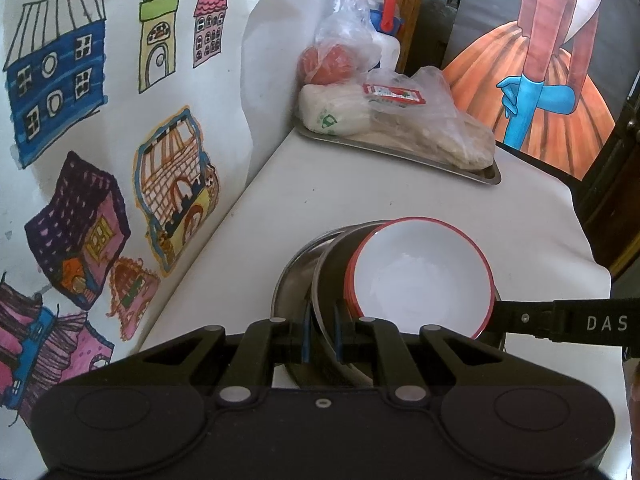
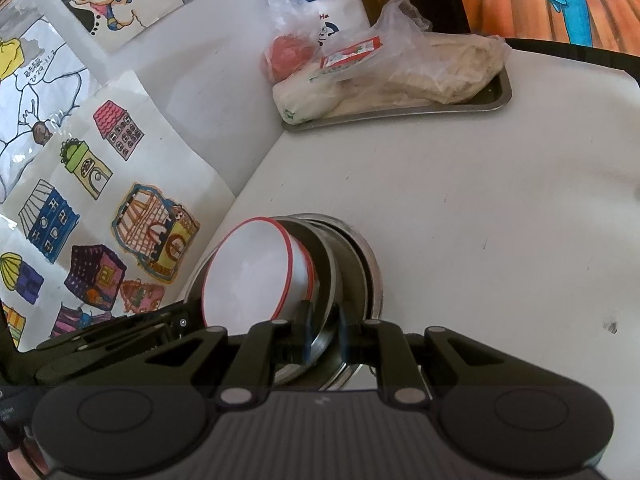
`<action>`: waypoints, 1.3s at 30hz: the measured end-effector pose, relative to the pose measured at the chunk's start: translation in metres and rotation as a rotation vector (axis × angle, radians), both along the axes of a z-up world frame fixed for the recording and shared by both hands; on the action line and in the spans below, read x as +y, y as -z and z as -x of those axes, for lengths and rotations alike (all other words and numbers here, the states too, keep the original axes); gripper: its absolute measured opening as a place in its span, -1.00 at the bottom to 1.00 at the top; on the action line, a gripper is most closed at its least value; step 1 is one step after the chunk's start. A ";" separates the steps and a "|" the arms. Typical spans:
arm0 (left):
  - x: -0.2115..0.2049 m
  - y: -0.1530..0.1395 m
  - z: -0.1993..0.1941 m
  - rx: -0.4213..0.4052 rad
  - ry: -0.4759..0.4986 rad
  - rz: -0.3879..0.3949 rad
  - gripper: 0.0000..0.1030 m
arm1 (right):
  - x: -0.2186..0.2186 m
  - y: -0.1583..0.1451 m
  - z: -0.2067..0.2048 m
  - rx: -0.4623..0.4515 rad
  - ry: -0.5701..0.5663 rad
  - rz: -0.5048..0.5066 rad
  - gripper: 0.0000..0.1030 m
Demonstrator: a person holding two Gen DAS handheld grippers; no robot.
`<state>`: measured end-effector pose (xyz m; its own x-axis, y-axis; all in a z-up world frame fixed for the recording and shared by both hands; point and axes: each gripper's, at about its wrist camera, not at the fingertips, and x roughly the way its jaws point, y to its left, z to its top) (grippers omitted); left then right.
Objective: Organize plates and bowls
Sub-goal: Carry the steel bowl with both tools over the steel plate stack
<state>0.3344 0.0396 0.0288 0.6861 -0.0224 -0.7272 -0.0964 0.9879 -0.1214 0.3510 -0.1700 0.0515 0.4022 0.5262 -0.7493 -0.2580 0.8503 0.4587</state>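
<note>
the dishes are already gathered in one nested stack point(image 1: 340, 280) on the white table point(image 1: 360, 200), near the wall with the children's drawings point(image 1: 100, 140). several white bowls with a red rim point(image 1: 420, 276) sit one inside the other on top, and they rest in metal bowls and plates point(image 2: 352, 264) below. the whole stack looks tilted, as if lifted a little on the near side, but i cannot tell if it is clear of the table.

the left gripper point(image 1: 320, 338) is closed tight on the near left rim of a metal bowl, with the thin edge between its blue pads. the right gripper point(image 2: 322, 340) is closed in the same way on the near right rim of the metal dishes. so both tools hold the same stack from two sides.

at the far side stands a metal tray point(image 1: 488, 174) with plastic bags of food point(image 1: 400, 120), and it is well apart from the stack.

in my judgement the sorting and stacking part is done. what is left seems to be only to carry the stack to its final place and set it down flat.
</note>
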 end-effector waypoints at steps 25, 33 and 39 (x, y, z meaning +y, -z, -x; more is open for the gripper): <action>0.002 0.000 -0.003 0.005 0.009 0.007 -0.78 | -0.003 0.002 -0.001 0.010 0.011 -0.031 -0.65; 0.003 0.000 -0.002 0.000 0.008 0.011 -0.77 | -0.003 0.002 0.001 -0.002 0.010 -0.029 -0.64; 0.005 0.001 0.000 0.001 0.002 0.019 -0.69 | -0.003 0.001 0.002 -0.008 0.013 -0.035 -0.64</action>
<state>0.3342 0.0449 0.0283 0.6856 -0.0372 -0.7270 -0.0946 0.9857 -0.1397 0.3493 -0.1735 0.0501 0.4150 0.5464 -0.7274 -0.2510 0.8373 0.4857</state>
